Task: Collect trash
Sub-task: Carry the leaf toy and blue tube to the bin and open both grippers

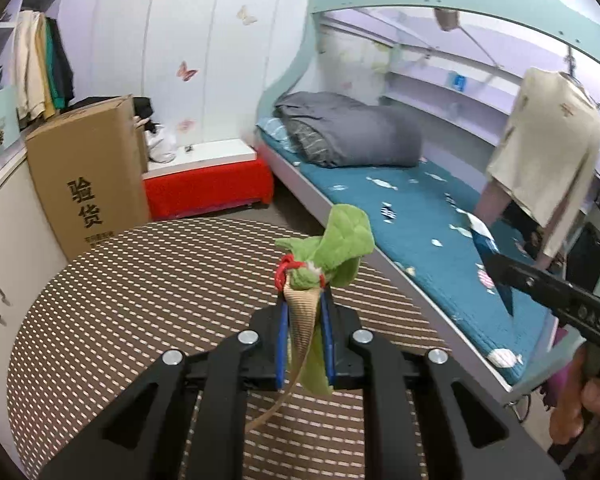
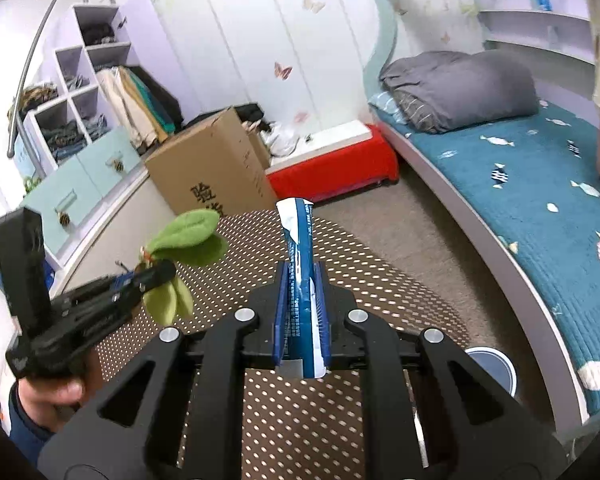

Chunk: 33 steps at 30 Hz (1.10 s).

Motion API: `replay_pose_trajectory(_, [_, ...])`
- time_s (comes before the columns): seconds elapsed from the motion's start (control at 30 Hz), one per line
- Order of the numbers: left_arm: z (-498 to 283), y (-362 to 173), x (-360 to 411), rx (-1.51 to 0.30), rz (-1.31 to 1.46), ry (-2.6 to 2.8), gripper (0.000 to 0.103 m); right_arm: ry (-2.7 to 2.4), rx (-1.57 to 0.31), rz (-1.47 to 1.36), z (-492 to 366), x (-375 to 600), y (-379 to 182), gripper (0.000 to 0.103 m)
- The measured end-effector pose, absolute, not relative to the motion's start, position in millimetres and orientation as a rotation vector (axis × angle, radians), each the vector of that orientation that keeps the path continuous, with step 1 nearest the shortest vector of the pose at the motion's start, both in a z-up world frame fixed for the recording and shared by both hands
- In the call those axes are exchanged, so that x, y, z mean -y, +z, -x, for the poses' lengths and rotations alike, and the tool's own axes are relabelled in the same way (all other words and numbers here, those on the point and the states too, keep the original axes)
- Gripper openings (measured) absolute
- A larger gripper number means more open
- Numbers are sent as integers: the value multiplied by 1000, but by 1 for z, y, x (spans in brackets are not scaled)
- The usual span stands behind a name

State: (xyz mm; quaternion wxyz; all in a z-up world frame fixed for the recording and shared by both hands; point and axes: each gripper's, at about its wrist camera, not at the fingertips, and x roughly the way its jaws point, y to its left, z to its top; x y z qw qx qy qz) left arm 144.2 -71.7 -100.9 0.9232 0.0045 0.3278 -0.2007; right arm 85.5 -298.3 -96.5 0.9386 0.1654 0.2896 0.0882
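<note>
Green felt leaves pinched in left tongs; right tongs clamp blue wrapper.

Blue wrapper between right hand-held gripper fingers

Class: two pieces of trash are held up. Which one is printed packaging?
The blue wrapper in the right gripper: glossy, with white print. The left gripper holds a green cloth leaf bundle.
</note>
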Motion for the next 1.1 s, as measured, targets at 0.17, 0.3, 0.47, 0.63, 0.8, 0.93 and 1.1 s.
replay_pose_trajectory(0.17, [-118,-93,110,-659,-7,-467,14,126,-559,-359,-64,330,-93,14])
replay_pose_trajectory(0.3, [-106,-90,146,-658,-12,-514,14,65,-532,-392,-48,363,-94,14])
replay_pose_trajectory(0.47, [-97,-91,192,-659,-49,-581,14,-13,-519,-426,-29,409,-103,14])
replay_pose_trajectory(0.63, [-93,-100,241,-682,-72,-655,14,-90,-536,-468,-14,455,-122,14])
replay_pose_trajectory(0.8, [-96,-124,291,-740,-101,-707,14,-153,-598,-527,-16,493,-154,14])
replay_pose_trajectory(0.93, [-104,-154,329,-818,-137,-721,14,-192,-681,-597,-28,519,-195,14])
replay_pose_trajectory(1.1, [-121,-205,373,-933,-190,-711,14,-217,-780,-678,-43,540,-249,14])
